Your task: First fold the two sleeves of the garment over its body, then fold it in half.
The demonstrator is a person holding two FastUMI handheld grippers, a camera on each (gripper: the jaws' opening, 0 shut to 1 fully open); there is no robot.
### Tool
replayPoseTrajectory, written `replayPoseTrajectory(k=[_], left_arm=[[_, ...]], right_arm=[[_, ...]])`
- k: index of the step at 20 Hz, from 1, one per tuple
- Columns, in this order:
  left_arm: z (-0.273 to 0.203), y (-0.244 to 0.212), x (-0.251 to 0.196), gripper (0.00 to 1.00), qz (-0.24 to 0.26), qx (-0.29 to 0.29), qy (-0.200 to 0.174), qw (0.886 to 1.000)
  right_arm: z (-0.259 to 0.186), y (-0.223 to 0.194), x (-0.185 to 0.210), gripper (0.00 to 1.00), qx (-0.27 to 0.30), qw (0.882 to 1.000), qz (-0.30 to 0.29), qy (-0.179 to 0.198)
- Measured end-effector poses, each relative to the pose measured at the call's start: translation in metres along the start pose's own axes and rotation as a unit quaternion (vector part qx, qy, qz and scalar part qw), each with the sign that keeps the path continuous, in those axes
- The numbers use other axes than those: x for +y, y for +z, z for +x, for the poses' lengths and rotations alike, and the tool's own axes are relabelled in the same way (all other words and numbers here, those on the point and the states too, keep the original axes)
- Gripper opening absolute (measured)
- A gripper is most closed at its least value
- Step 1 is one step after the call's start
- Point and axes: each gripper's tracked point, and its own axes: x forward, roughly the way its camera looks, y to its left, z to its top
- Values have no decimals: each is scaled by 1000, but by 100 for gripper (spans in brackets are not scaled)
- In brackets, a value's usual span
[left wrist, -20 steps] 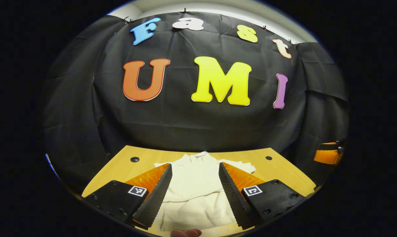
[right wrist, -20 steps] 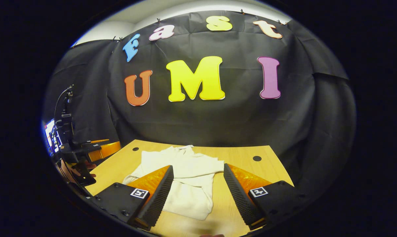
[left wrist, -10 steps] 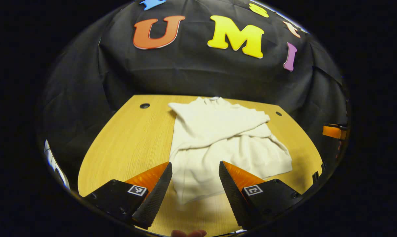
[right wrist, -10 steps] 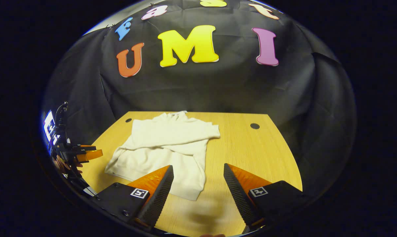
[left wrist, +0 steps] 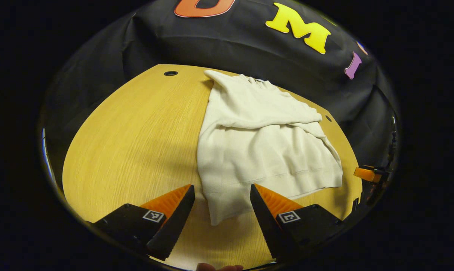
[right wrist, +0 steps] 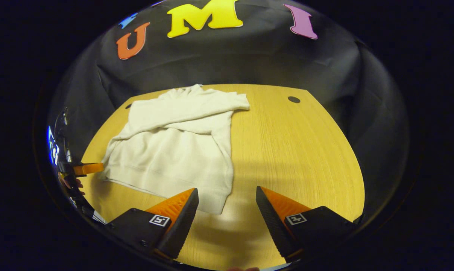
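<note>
both grippers, left gripper (left wrist: 221,197) & right gripper (right wrist: 227,199), jaws wide apart, empty, angled down

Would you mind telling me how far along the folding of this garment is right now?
Done: both sleeves already lie crossed over the garment's body on the table. In hand: the left gripper and right gripper hang open, each over a near hem corner, gripping nothing. Left: grip the hem and fold the garment in half.
</note>
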Motion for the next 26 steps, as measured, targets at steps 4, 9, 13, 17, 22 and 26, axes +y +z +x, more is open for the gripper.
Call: replayPoseTrajectory(k=[4,9,13,17,22,26], left_arm=[[6,-2,-12,94,-3,11,-8,1000],[10,-6,-21,92,-8,19,-2,1000],[14,-12,-8,85,18,33,41,998],[17,-10,-16,62,19,20,32,999],[18,-7,-19,17,-14,-4,10,1000],[6,4,-24,10,23,-6,6,1000]], right_arm=[[31,-23,15,96,49,998,23,-13],[44,-27,29,95,61,998,13,-15],[46,-24,37,95,54,998,-10,-1],[49,-22,43,58,51,998,13,15],[49,-18,46,13,62,994,73,47],[43,-11,45,2,64,988,120,73]])
